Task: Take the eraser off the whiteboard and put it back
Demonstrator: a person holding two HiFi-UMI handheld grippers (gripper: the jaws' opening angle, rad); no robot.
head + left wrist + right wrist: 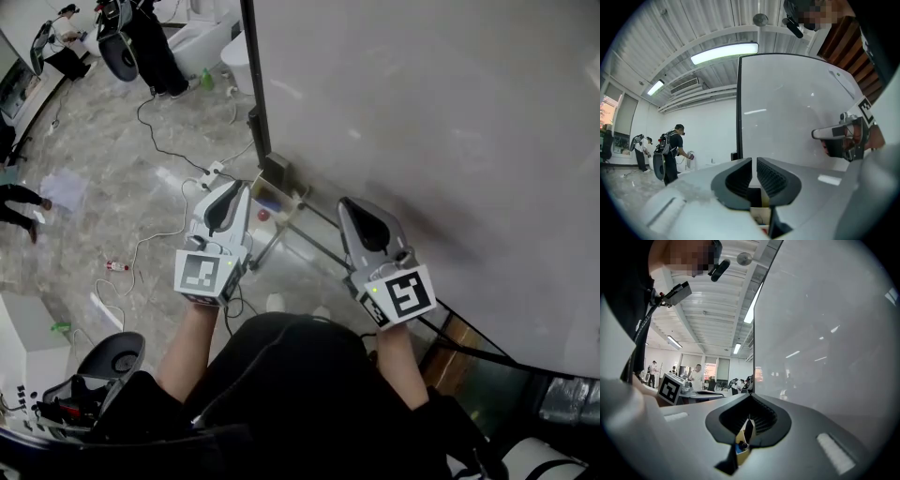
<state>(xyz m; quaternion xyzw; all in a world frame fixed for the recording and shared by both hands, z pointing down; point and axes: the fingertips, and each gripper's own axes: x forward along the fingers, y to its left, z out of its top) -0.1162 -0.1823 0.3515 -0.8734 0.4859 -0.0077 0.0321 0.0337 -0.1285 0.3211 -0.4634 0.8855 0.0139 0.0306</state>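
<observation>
The floor (103, 159) is glossy grey marble-look tile, with black cables (157, 131), a white cable (141, 246) and a sheet of paper (64, 190) lying on it. A white cabinet (26, 330) stands at the lower left. The whiteboard (431, 122) stands upright and fills the right side. The ceiling (693, 26) is white ribbed panel crossed by beams, with a lit strip light (724, 52), a second one (655, 87) further off and an air-conditioning unit (684, 86) between them. The wall (712, 136) is plain white. A window (621, 126) shows daylight at the far left. People (670, 150) stand in the distance.
</observation>
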